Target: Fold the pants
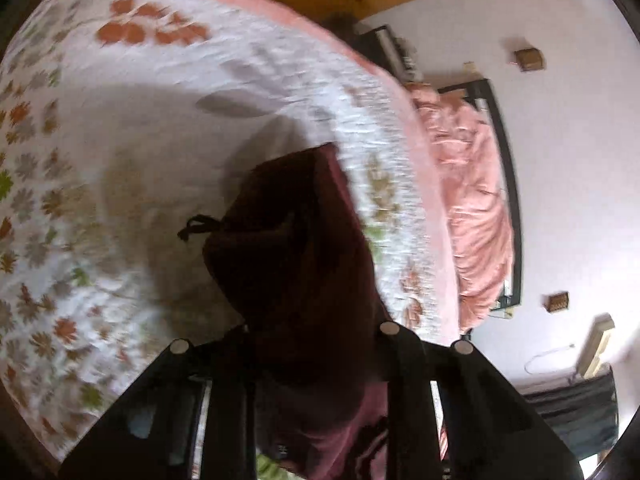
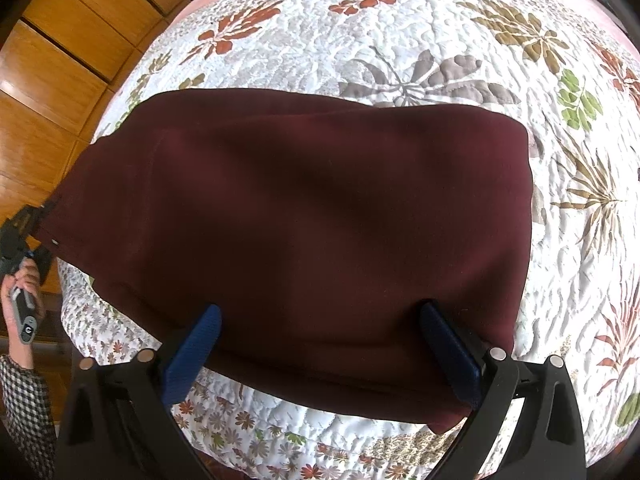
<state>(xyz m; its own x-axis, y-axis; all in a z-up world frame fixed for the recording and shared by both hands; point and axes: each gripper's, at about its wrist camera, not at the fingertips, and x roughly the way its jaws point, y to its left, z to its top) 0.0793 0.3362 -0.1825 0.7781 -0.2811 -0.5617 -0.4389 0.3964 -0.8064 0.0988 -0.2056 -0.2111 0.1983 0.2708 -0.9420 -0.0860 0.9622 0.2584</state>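
The maroon pants (image 2: 312, 216) lie partly folded across the floral quilt (image 2: 440, 40) of the bed. My right gripper (image 2: 320, 320) is open, its blue-padded fingers (image 2: 192, 352) resting on the near edge of the pants. My left gripper (image 1: 316, 336) is shut on a bunched end of the pants (image 1: 296, 248) and holds it lifted over the quilt (image 1: 120, 160); a black drawstring (image 1: 198, 226) hangs from the bunch. In the right wrist view the left gripper (image 2: 34, 220) shows at the far left, clamped on the pants' left corner.
A wooden wardrobe (image 2: 60, 60) stands left of the bed. A pink blanket (image 1: 472, 216) is piled at the bed's far end against a dark bed frame (image 1: 512, 184). White floor (image 1: 568, 160) lies beyond. The person's hand (image 2: 22, 292) holds the left gripper's handle.
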